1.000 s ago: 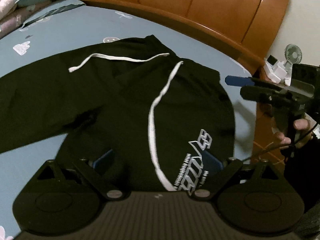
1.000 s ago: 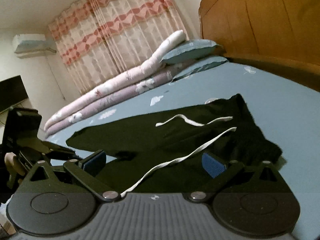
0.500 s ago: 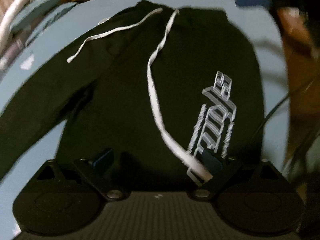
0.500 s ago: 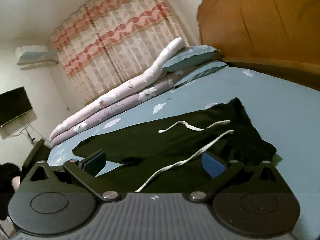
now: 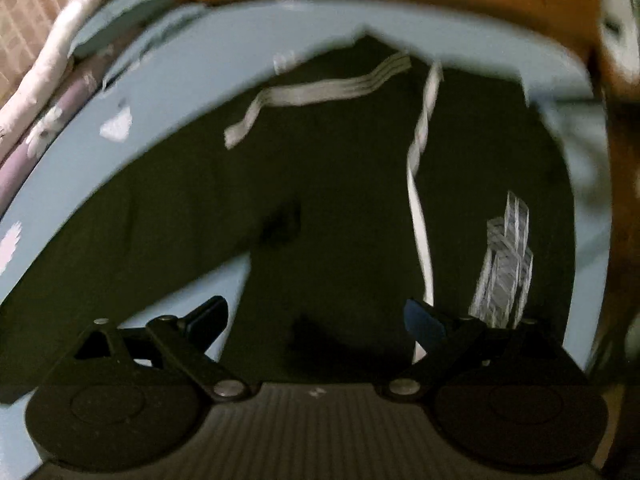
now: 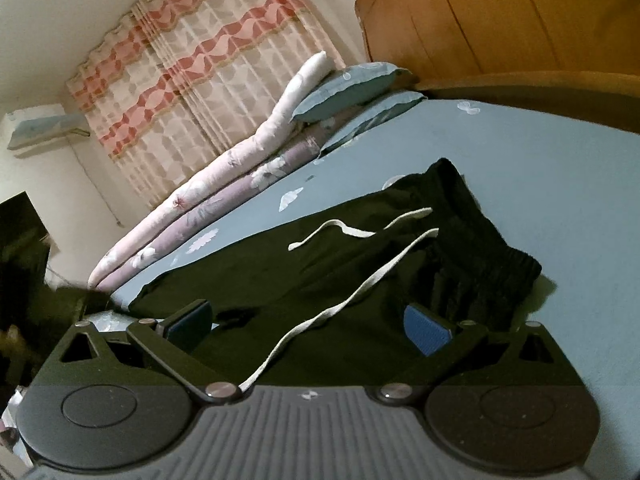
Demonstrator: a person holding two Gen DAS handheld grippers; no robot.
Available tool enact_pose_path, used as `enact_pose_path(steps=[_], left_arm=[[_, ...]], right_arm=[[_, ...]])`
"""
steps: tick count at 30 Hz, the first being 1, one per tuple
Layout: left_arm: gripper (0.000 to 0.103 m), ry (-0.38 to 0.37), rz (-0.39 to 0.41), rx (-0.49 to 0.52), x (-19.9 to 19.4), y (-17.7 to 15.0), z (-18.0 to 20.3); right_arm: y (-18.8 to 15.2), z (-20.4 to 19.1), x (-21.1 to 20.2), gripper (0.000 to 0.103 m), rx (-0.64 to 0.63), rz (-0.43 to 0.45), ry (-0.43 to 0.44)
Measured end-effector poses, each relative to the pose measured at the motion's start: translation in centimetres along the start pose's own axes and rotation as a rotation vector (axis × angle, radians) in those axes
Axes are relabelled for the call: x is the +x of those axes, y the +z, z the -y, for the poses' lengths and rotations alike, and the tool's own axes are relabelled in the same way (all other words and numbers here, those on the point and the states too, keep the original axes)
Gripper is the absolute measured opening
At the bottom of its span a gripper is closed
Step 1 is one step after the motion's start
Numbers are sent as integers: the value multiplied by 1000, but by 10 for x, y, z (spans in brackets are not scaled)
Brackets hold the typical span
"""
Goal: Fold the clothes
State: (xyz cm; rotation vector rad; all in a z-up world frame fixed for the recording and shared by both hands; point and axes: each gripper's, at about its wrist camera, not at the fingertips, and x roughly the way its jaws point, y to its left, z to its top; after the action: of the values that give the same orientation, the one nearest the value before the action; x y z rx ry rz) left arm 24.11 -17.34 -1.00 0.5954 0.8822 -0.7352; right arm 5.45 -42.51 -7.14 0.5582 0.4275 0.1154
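Bedroom with a blue sheet (image 6: pixel 540 184) printed with small white motifs, spread over a bed backed by a wooden headboard (image 6: pixel 500 20); pink-and-cream striped curtains (image 6: pixel 192 68) at the far wall, rolled floral quilts (image 6: pixel 224 184) and blue pillows (image 6: pixel 352 84) stacked along the far edge. Lying flat on the sheet, black trousers (image 5: pixel 340 200) — waistband toward the headboard, one leg running off to the left, a white printed logo (image 5: pixel 506 264) on the near leg. Two white drawstrings (image 5: pixel 420 168) trailing loose across the dark cloth, one long, one short. Left gripper (image 5: pixel 316 316) poised over the trouser leg, fingers spread wide apart, gripping nothing; view blurred. Right gripper (image 6: pixel 310 324) low at the waistband side — fingers likewise well apart and holding nothing, the long drawstring passing between them.
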Motion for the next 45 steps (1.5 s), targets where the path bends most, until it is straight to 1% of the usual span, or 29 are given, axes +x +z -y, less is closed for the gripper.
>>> enact_pose_path(steps=[2,4,5,6,7,8,10,12,14,19,20,21,22,23,25,28,30,31,32,34,35,37,39,42,45], left_arm=[[95,-41,68,-20,11,24,-16],[93,-50,113,-24,32,51,-34],[80,-44,129,-16,45,62,-42],[52,-30,142,3,60,73,-49],[39,-14,143,24,76,82,-56],[29,-1,134,39,90,90,-61],[29,23,120,76,120,100,-73],[30,43,106,108,142,104,-81],[30,21,92,108,155,104,-85],[31,-39,58,85,176,104,-93],[30,-46,56,86,178,103,-93],[25,-54,55,85,179,103,-93],[10,-64,55,82,178,103,-94],[1,-67,54,80,177,104,-95],[1,-50,58,92,170,102,-95],[1,-42,67,106,154,94,-100],[1,-35,57,87,145,88,-108],[3,-32,49,73,142,85,-112],[9,-16,44,64,140,83,-115],[11,30,30,47,139,78,-122],[13,38,25,20,139,76,-126],[14,25,24,-46,135,71,-133],[15,0,30,-86,129,68,-136],[15,-20,37,-102,112,65,-135],[15,-58,47,-127,87,61,-133]], right_arm=[[-1,1,4,103,-3,-11,-4],[-1,1,7,103,-4,-23,-12],[-2,1,9,103,-7,-29,-19],[-3,2,10,103,-11,-33,-29],[-3,3,10,103,-12,-36,-38],[-4,4,10,103,-11,-40,-42],[-5,9,10,103,-1,-41,-47],[-5,15,9,103,19,-38,-60],[-4,19,9,103,38,-32,-60],[1,19,18,103,29,-42,-53],[2,19,20,103,27,-44,-52],[2,19,22,103,25,-46,-51],[3,19,24,103,24,-48,-50],[4,19,26,103,22,-50,-48],[6,19,30,103,19,-54,-46],[8,21,33,103,29,-53,-45],[8,22,35,103,31,-55,-45],[9,22,36,103,29,-57,-43],[9,21,37,103,25,-59,-45],[10,19,40,103,20,-61,-40],[10,17,42,103,15,-63,-37],[11,13,46,103,7,-67,-29],[12,8,50,103,-5,-74,-20],[11,3,59,103,-18,-90,-17],[11,-1,69,103,-26,-120,-21]])
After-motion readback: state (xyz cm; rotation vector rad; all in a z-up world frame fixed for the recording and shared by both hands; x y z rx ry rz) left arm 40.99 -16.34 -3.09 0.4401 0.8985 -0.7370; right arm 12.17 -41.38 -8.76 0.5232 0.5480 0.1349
